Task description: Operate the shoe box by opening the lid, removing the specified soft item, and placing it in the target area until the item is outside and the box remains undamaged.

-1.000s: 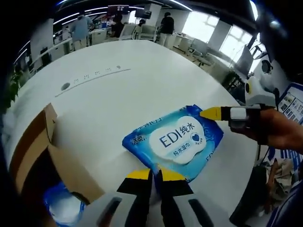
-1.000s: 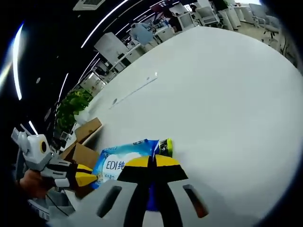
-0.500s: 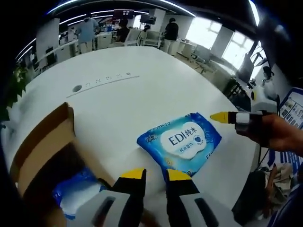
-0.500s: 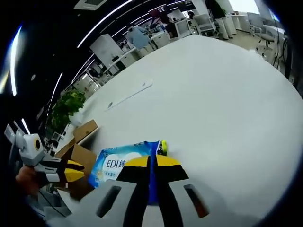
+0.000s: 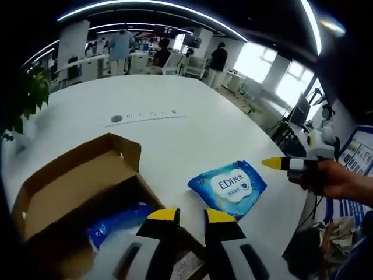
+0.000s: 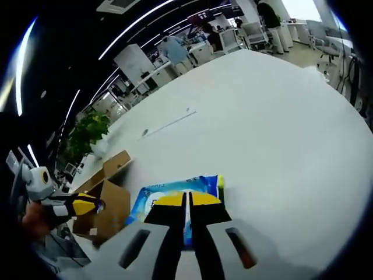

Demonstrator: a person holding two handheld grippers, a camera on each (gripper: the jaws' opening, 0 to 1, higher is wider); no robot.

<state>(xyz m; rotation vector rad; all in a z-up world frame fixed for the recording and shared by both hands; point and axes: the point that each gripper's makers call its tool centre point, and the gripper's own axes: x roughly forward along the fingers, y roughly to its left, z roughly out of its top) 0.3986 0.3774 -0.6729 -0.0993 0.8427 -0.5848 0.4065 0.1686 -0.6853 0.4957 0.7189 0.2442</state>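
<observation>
In the left gripper view, the left tongs (image 5: 190,214) were seen rising from the bottom edge with their yellow-tipped jaws parted by a narrow gap and nothing held between them. Beneath and to the left of them stood the brown cardboard shoe box (image 5: 76,181), its lid folded back, with a second blue pack (image 5: 119,219) lying inside. The blue wet-wipe pack (image 5: 228,186) was seen flat on the white worktop (image 5: 175,134), outside the box and just to its right. The right tongs (image 5: 280,164), held by a hand (image 5: 338,181), were seen near the pack's far corner, apart from it.

In the right gripper view, the right tongs (image 6: 187,200) appeared clenched, jaws nearly together, over the near edge of the wet-wipe pack (image 6: 175,195); whether the pack was pinched could not be told. The shoe box (image 6: 108,195) was seen to the left, beside the left tongs (image 6: 81,205).
</observation>
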